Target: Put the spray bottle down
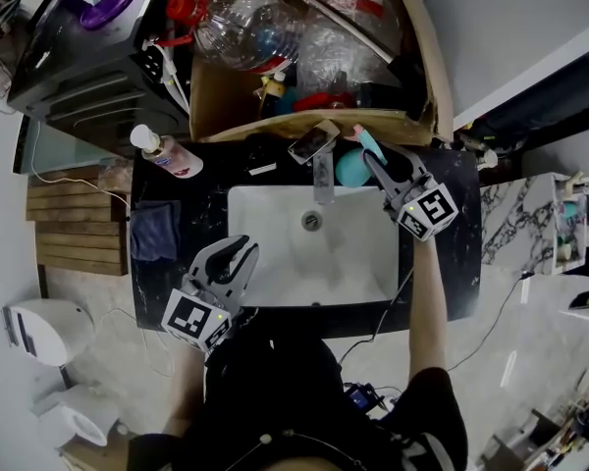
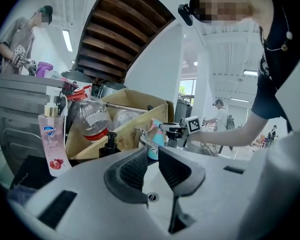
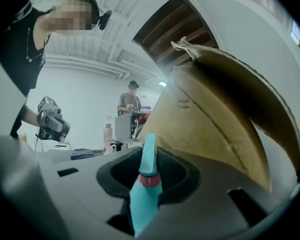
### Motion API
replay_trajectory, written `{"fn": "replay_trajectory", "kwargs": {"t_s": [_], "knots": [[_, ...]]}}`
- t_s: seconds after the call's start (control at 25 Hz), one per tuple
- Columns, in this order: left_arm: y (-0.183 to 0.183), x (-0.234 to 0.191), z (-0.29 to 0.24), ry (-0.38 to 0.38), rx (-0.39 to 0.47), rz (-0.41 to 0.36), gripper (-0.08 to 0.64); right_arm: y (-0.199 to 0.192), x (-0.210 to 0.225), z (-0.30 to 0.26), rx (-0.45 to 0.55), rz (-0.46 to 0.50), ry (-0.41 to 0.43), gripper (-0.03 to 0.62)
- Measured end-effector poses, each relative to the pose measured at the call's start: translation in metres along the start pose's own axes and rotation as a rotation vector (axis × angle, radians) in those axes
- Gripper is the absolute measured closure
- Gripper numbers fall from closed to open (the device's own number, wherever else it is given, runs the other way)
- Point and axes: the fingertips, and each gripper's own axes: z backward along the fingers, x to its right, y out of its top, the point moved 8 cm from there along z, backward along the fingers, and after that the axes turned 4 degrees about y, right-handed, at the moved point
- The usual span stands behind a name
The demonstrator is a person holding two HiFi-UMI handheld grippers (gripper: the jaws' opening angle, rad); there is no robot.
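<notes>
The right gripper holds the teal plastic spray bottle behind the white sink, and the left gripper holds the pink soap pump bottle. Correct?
Wrong in one part: the left gripper holds nothing. The left gripper view shows its jaws apart and empty; the pink soap pump bottle stands on the black counter.

- Head view: even, diffuse light; white sink basin (image 1: 344, 263) brightest, black countertop (image 1: 452, 263) swallows detail; sharp centre, curved edges.
- Left gripper view: ceiling light strip (image 2: 66, 40) blown out; white walls bright; own jaws soft.
- Right gripper view: pale bright ceiling; spray bottle (image 3: 142, 204) close to lens, blurred; cardboard box (image 3: 215, 119) shaded at right.
- Both gripper views: heavy fisheye bending, black vignetted corners.
</notes>
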Motion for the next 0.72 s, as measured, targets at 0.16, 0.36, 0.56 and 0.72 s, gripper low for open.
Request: {"fn": "replay_trajectory", "kwargs": {"t_s": [0.16, 0.36, 0.56, 0.72], "knots": [[-0.001, 0.0, 0.002, 0.004, -0.008, 0.005, 0.491, 0.002, 0.002, 0.0, 0.005, -0.021, -0.007, 0.482], [-0.002, 0.0, 0.0, 0.003, -0.007, 0.007, 0.489, 0.001, 0.001, 0.001, 0.008, -0.034, 0.001, 0.428], [-0.001, 0.002, 0.001, -0.009, -0.004, 0.002, 0.489, 0.01, -0.002, 0.009, 0.016, -0.016, -0.009, 0.422], [0.001, 0.004, 0.004, -0.017, 0.0, -0.006, 0.489, 0.024, -0.011, 0.022, 0.051, 0.014, -0.052, 0.429]]}}
